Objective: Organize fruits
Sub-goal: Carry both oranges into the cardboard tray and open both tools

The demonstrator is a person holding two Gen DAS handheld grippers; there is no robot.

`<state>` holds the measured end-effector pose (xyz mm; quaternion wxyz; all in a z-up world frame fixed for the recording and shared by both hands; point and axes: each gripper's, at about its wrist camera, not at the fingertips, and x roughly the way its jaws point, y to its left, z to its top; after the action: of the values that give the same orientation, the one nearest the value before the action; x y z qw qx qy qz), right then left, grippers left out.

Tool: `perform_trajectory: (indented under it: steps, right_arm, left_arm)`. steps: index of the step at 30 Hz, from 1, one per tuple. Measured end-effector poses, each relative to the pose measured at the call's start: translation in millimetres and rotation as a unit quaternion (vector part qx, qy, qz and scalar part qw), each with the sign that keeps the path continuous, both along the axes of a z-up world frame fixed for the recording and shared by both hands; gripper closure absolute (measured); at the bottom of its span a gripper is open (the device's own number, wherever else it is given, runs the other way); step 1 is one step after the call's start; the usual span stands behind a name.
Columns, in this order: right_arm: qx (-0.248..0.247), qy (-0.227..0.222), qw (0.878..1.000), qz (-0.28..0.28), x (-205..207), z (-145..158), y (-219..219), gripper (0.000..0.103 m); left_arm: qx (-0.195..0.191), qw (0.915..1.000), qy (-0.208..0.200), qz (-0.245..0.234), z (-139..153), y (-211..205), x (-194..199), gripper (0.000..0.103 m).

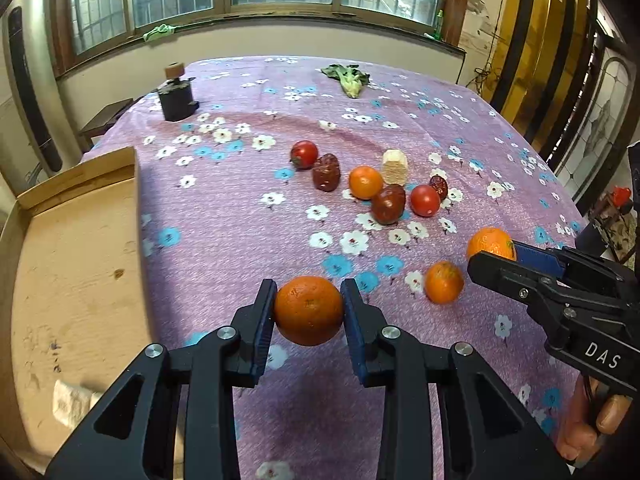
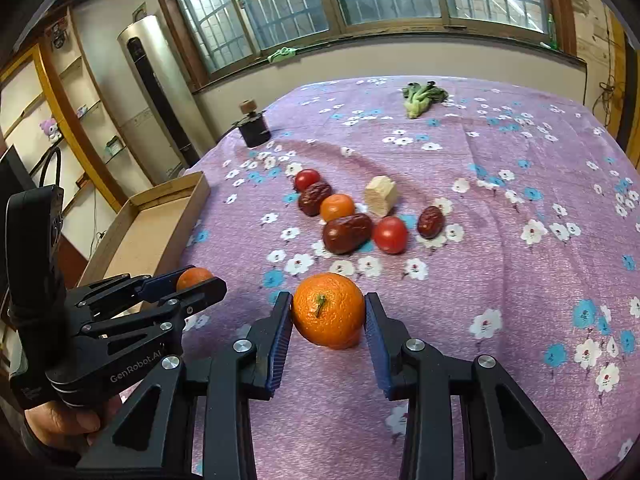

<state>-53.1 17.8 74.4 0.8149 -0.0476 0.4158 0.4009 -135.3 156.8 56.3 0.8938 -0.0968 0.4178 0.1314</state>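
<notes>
A: containers?
B: one shallow plywood tray (image 1: 72,264) at the table's left edge. Only a pale whitish lump (image 1: 70,400) in its near part, can't tell what it is

A: left gripper (image 1: 308,312)?
B: blue pads clamped on a round orange mandarin (image 1: 309,310), off the cloth, just right of the tray wall

A: right gripper (image 2: 329,312)?
B: pinching a second orange mandarin with a green stem (image 2: 328,310), also clear of the cloth, toward the near edge

A: rest of the fruit?
B: a third loose mandarin (image 1: 444,282) lies on the purple flowered tablecloth (image 1: 248,240) between the two grippers. Mid-table cluster: small orange mandarin (image 2: 337,207), two red tomatoes (image 2: 307,179) (image 2: 391,234), three wrinkled dark-red dates (image 2: 314,198) (image 2: 347,233) (image 2: 431,221), several touching

A: non-fruit?
B: pale cut wooden block (image 2: 381,195) just behind the cluster, green leafy vegetable (image 2: 422,98) near the far edge, black cylindrical device with a tan knob (image 2: 254,126) at the far left corner

A: anything blocking the tray?
B: bare cloth between the held mandarin and the tray wall
</notes>
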Motion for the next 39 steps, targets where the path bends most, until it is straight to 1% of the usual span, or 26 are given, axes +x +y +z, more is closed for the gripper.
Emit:
perform_trajectory:
  steps: [8,26,32,39]
  right_arm:
    - [0.0,-0.006,1.0,0.02,-14.5,5.3,12.7,0.067]
    - [-0.007,-0.012,0.998,0.057,-38.7,10.8,41.4,0.067]
    - [-0.005,-0.013,0.997,0.081,-49.4,13.8,57.9,0.067]
    - [-0.003,-0.015,0.991,0.132,-72.9,15.2,93.4,0.067]
  left_arm:
    - [-0.003,0.9998,-0.006,0.019,4.0,12.6,-18.6,0.073]
    - [-0.014,0.9989,-0.016,0.041,7.7,34.6,-47.5,0.073]
    - [-0.02,0.9982,-0.021,0.052,11.0,47.8,-59.4,0.073]
    - [-0.021,0.9958,-0.03,0.084,17.4,77.2,-82.3,0.073]
